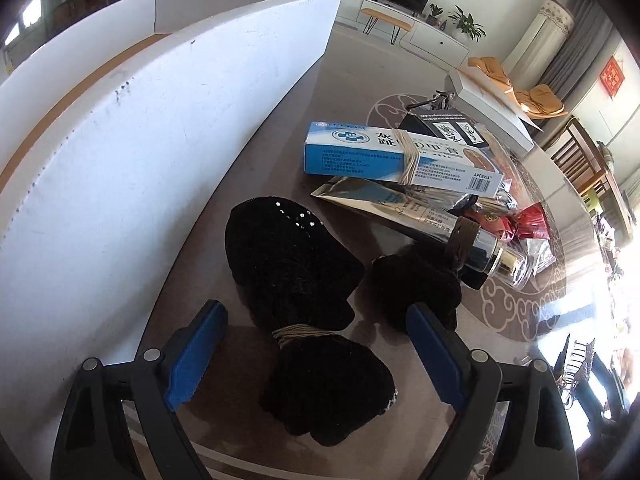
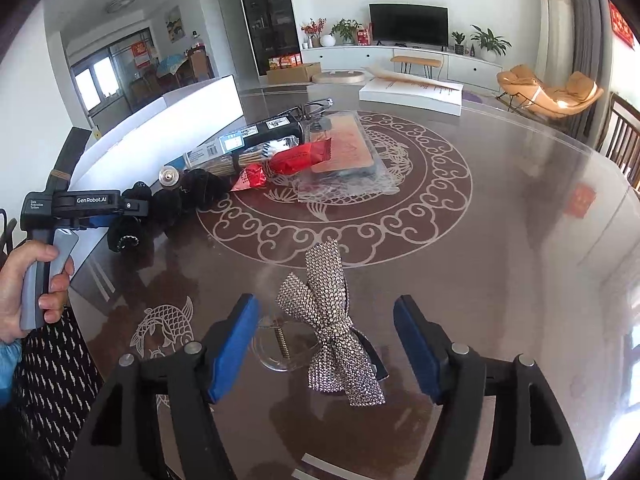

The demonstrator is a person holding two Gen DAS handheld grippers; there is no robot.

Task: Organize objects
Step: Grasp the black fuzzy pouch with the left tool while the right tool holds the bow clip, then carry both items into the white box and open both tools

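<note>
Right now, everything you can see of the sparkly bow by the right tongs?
The rhinestone bow is silver, mesh-like, studded all over, knotted in the middle with loops spreading up and tails down. It lies flat on the glossy table, beside or on a clear clip with a small spring. It sits between the open right tongs, pads not touching it.

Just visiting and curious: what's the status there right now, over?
Left gripper open around black knit bundle. Right gripper open around rhinestone bow clip. Neither gripped. White box close on left.
</note>
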